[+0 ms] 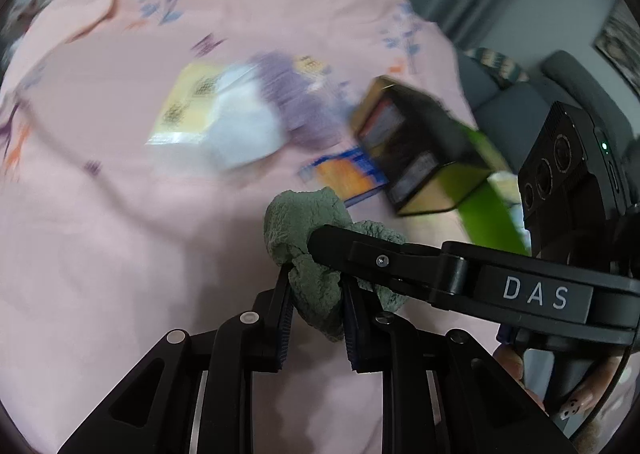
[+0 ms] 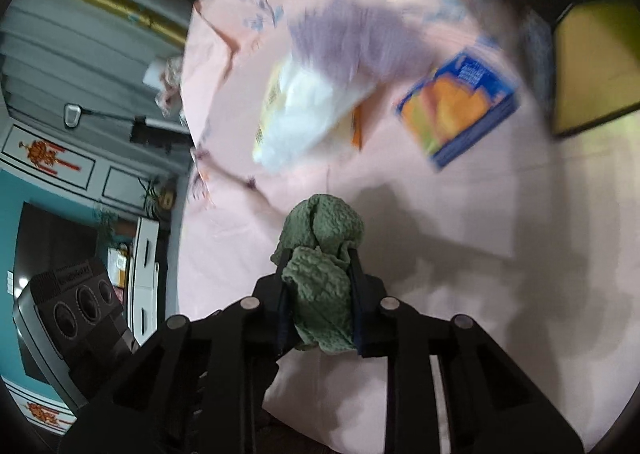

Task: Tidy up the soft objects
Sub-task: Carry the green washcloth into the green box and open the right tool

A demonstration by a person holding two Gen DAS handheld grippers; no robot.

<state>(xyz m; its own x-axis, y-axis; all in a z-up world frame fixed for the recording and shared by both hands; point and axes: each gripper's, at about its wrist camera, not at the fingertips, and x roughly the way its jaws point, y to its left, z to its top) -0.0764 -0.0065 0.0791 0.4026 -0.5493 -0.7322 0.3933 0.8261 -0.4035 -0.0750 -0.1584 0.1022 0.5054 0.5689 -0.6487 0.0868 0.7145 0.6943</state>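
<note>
Both hand-held grippers are pinching the same crumpled sage-green fleecy cloth (image 1: 312,254), which is hanging bunched above the pink floral-printed sheet (image 1: 120,254) covering the surface. In the left wrist view, the left hand-held gripper (image 1: 316,294) is clamping the lower fold of the cloth between its two black fingers, while the right hand-held gripper (image 1: 320,238) is reaching in from the right side and biting into the upper bulge of the same cloth. In the right wrist view, the right hand-held gripper (image 2: 318,266) is squeezing the green cloth (image 2: 320,254) tightly between its fingers, with the fabric bulging out ahead of the tips.

Farther off on the sheet, all blurred, a fuzzy lilac-purple soft item (image 1: 292,97) is lying against a white plastic-wrapped pack (image 1: 244,129). A blue and orange flat carton (image 2: 460,105) is lying just beside them, and a dark open-topped box with yellowish sides (image 1: 420,149) is sitting near the carton.
</note>
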